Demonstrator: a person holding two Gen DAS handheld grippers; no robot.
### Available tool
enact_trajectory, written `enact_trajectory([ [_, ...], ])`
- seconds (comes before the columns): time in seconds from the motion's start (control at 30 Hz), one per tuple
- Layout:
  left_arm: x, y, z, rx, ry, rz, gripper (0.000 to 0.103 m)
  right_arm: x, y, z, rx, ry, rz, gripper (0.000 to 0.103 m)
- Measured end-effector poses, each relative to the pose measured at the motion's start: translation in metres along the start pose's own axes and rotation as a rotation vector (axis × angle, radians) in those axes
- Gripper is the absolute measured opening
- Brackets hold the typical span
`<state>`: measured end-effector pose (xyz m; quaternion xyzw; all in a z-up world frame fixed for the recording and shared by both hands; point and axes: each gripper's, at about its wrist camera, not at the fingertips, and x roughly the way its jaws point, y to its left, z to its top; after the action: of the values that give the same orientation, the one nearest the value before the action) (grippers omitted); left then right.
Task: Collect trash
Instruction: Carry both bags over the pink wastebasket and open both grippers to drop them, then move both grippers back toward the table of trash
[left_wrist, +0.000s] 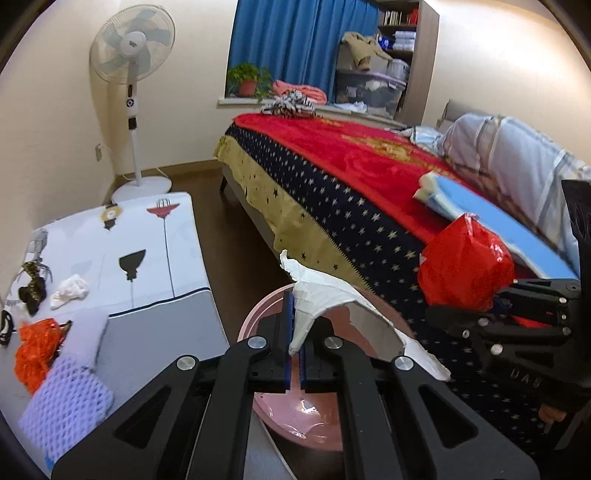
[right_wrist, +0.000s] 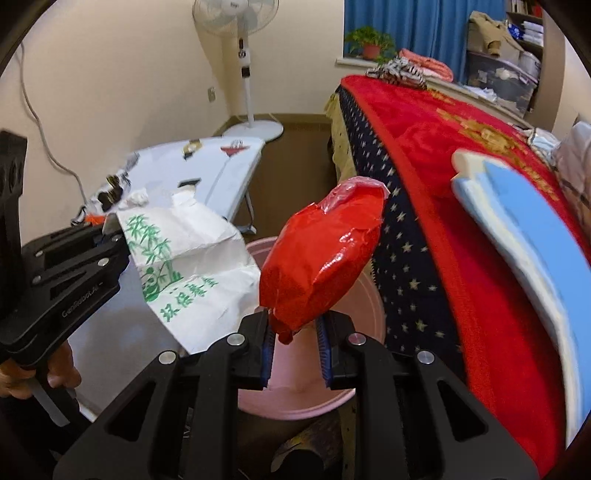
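Bed (left_wrist: 369, 173): largest item, covered by a red blanket with a star-patterned navy border; serves as the landmark here.

Tabletop (left_wrist: 122, 258): white, printed with lamp motifs, standing across the floor gap from the bed's long side. It carried more trash: a purple foam net (left_wrist: 66, 398), a crumpled orange wrapper (left_wrist: 33, 354) and a wad of white tissue (left_wrist: 70, 291).

Standing fan (left_wrist: 133, 70): white, against the wall beyond the bed's foot corner.

Pink basin (right_wrist: 365, 314): round, on the floor just beside the bed's long side, between the bed and the tabletop, lying under both grippers.

Blue foam pad (right_wrist: 535, 229): lay on the bed, near its long edge.

White paper bag (right_wrist: 192, 266): crumpled, printed with green bamboo, a panda and green characters; hung above the basin, off the bed's side. Held by the left gripper (left_wrist: 293, 354), whose fingers were pinched fully together on a thin edge of the paper.

Red plastic bag (right_wrist: 325, 262): glossy, bulging, carried in the air just off the bed's long edge, above the basin. Held by the right gripper (right_wrist: 295, 343), fingers set narrow and clamped on the bag's lower end.

Hand (right_wrist: 40, 365): gripped the left gripper's handle, on the tabletop side of the bed.
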<state>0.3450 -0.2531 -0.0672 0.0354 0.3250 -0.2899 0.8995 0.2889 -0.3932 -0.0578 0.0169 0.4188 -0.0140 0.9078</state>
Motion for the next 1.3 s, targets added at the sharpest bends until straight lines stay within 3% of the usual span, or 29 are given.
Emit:
enact_trajectory([
  [0.3,0.060,0.005,-0.014,0.004,0.090,0.047,0.003,0.053,-0.003,-0.013,-0.005,0.084,-0.005,0.024],
  [0.33,0.064,0.007,-0.014,-0.001,0.100,0.057,0.015,0.055,-0.003,-0.015,-0.007,0.087,-0.009,0.025],
  [0.37,0.068,0.009,-0.014,-0.006,0.113,0.063,0.044,0.057,-0.003,-0.016,-0.009,0.095,-0.014,0.031],
  [0.4,0.072,0.010,-0.014,-0.012,0.136,0.089,0.064,0.059,-0.004,-0.016,-0.005,0.098,-0.026,0.049],
  [0.43,0.074,0.012,-0.015,-0.020,0.156,0.134,0.096,0.058,-0.006,-0.018,0.002,0.097,-0.037,0.058],
  [0.47,0.074,0.013,-0.015,-0.026,0.154,0.158,0.095,0.058,-0.007,-0.017,0.015,0.094,-0.050,0.066],
  [0.57,0.071,0.017,-0.016,-0.020,0.165,0.148,0.095,0.056,-0.011,-0.018,0.037,0.092,-0.049,0.066],
  [0.87,0.023,0.019,-0.005,-0.029,0.110,0.175,0.095,0.011,-0.001,-0.011,0.032,-0.014,-0.121,0.084],
  [1.03,-0.048,0.021,0.011,-0.012,0.003,0.201,0.095,-0.051,0.014,0.008,0.019,-0.138,-0.139,0.094],
  [1.17,-0.111,0.024,0.015,-0.008,-0.093,0.207,0.095,-0.115,0.030,0.015,0.105,-0.255,-0.074,0.098],
  [1.3,-0.175,0.031,0.003,-0.029,-0.162,0.212,0.095,-0.158,0.053,-0.001,0.172,-0.317,0.006,0.098],
])
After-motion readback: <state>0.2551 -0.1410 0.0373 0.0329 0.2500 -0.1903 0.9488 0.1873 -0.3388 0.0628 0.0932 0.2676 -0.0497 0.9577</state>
